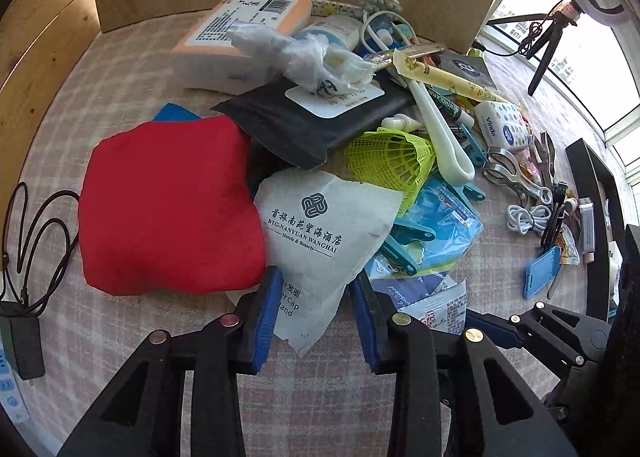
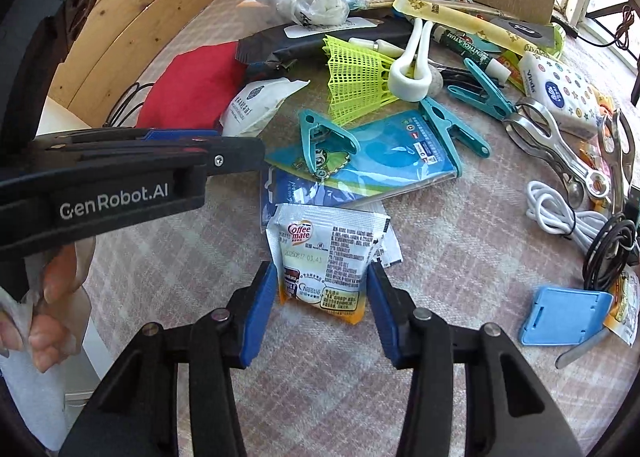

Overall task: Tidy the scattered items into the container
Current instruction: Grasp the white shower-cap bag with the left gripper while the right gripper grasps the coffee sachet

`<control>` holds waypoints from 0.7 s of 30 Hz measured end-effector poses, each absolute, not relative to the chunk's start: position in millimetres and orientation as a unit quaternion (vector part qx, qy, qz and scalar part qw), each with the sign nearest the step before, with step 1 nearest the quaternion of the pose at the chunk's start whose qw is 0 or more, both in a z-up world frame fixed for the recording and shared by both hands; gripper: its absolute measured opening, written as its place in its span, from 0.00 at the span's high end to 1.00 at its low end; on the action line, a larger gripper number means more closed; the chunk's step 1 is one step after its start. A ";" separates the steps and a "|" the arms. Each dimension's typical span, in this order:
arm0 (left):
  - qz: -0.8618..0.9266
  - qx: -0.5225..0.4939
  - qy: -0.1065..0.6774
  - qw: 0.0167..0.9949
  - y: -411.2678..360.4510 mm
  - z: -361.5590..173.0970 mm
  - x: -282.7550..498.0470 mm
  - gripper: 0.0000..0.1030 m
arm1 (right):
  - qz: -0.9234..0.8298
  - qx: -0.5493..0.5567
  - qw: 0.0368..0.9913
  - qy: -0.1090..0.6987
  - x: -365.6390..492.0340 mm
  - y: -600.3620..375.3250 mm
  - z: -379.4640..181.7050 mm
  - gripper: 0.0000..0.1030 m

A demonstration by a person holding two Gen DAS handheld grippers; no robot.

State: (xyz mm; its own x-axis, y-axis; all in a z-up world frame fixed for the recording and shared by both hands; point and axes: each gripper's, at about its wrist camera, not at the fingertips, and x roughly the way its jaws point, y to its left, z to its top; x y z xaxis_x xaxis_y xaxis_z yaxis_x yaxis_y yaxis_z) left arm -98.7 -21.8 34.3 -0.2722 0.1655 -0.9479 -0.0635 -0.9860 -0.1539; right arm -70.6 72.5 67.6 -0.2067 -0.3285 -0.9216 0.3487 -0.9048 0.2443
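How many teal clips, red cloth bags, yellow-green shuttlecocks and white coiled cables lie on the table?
teal clips: 3
red cloth bag: 1
yellow-green shuttlecock: 1
white coiled cable: 1
Total: 6

I count three teal clothes pegs in the middle of the pile, two metal tongs to the right, and two yellow-green shuttlecocks side by side. One red pouch lies far left, one white coiled cable right, one blue card holder near right, and one creamer sachet nearest me.
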 end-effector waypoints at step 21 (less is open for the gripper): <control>0.811 -0.575 -0.072 0.076 -36.5 54.2 -83.8 0.89 | -0.776 0.589 0.226 -0.008 -59.9 80.5 73.8 0.79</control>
